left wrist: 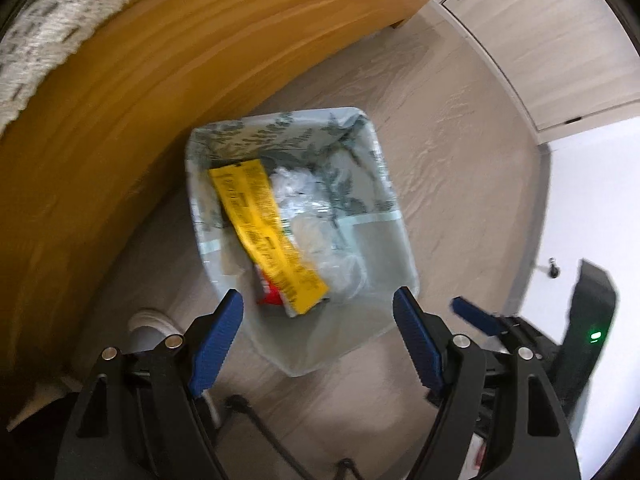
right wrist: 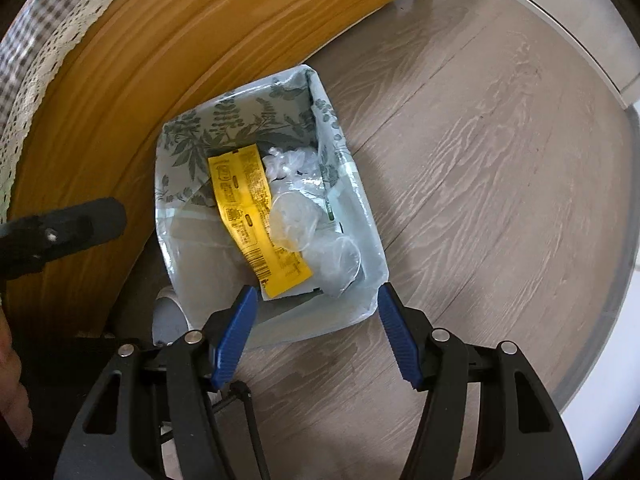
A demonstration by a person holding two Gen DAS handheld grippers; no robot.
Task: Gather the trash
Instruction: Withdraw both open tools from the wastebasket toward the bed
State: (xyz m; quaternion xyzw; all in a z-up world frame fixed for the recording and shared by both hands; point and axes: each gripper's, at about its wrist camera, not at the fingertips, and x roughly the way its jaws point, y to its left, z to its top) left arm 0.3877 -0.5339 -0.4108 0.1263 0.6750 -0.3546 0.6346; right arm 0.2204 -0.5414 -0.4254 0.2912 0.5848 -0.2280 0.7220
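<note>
Jaws on my left gripper (left wrist: 318, 312) stand wide apart, holding nothing; its ribbed blue pads (left wrist: 218, 344) sit on matte black linkages with round steel pins. My right gripper (right wrist: 314, 312) is likewise spread and empty. Both hang above the trash bin (right wrist: 362, 204), a rectangular container lined with a thin pale bag printed with grey-green leaves, standing on the floor (right wrist: 480, 168) of grey wood-grain planks. Inside the bin lie a long, flat yellow wrapper (right wrist: 256, 216) with fine print and crumpled clear plastic (right wrist: 304, 232), glossy and wrinkled, touching the wrapper's right edge. Just beyond the bin, a smooth honey-coloured wooden panel (right wrist: 120, 92) curves past, topped by lace-edged checked cloth (right wrist: 36, 64).
</note>
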